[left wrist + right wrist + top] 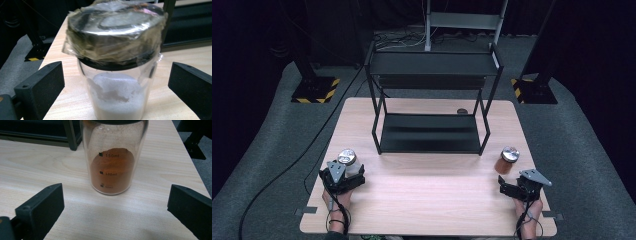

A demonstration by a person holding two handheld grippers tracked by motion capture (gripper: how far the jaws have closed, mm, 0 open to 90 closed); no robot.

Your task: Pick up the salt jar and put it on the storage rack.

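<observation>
A glass jar of white powder (348, 162) with a silver lid stands near the table's left front. In the left gripper view that jar (117, 82) rises between the jaws without touching them. My left gripper (351, 178) is open around it. A jar of orange-brown powder (507, 161) stands near the right front; in the right gripper view this jar (113, 162) carries ml marks and sits just ahead of the jaws. My right gripper (511, 186) is open, a little short of it. A black two-tier shelf rack (432, 145) stands at the table's middle back.
The wooden table (432, 195) has bare boards between the two jars and in front of the rack. A small dark round object (462, 111) lies behind the rack. Black stands with yellow-striped bases (314, 92) and cables sit on the grey floor beyond.
</observation>
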